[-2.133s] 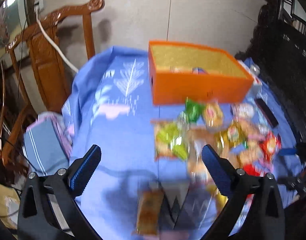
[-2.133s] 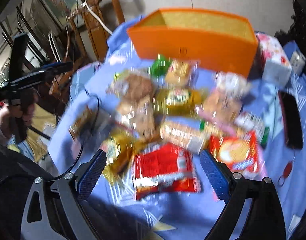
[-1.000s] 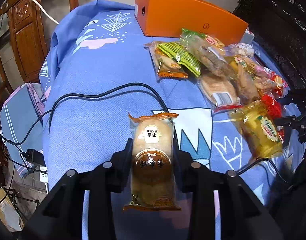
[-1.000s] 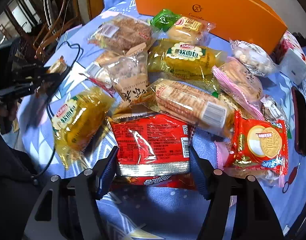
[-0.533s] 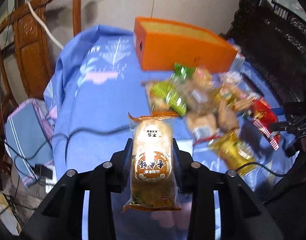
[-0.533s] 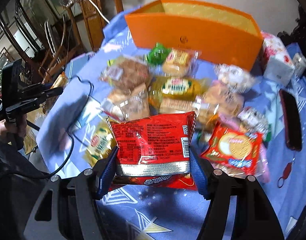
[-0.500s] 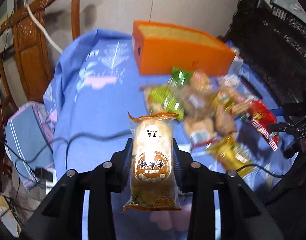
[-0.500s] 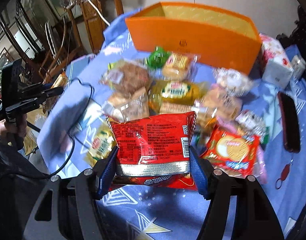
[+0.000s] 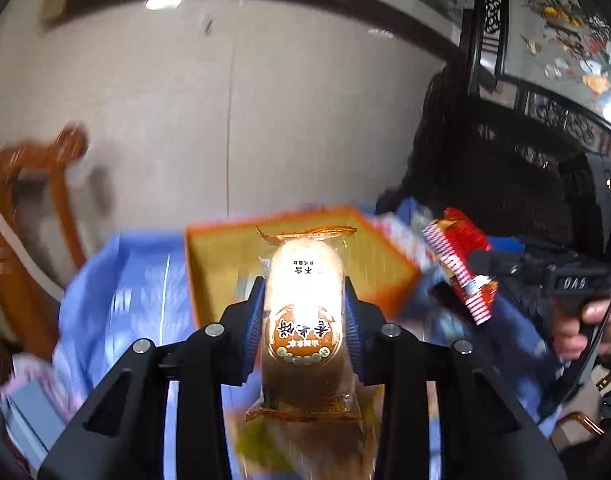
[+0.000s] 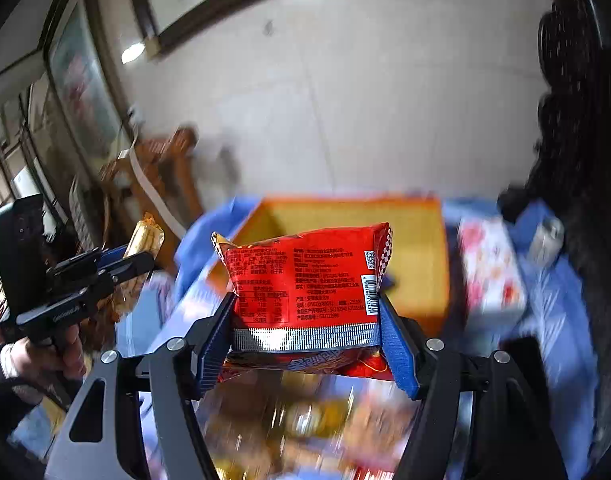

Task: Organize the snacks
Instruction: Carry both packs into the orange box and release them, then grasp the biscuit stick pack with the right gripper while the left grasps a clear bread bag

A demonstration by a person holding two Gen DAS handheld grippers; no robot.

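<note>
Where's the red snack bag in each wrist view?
Left wrist: red bag at right of frame, edge-on, held in the right claw, right of the orange box.
Right wrist: red bag centre frame, clamped between the claw's blue pads, in front of the box.
Shared landmark: the orange box on the blue cloth, behind the bag in both.

My left gripper [image 9: 303, 320] is closed on a wrapped bread bun [image 9: 303, 320], and its blue pads [image 9: 254, 322] press both sides of the packet. Behind the bun I see the open orange box [image 9: 217, 268] on the blue cloth [image 9: 117, 312], blurred. On the right, my right gripper [image 9: 471, 280] holds a red snack bag [image 9: 463, 256] in the air, near the box. A wooden chair [image 9: 29, 200] stands at the left.
</note>
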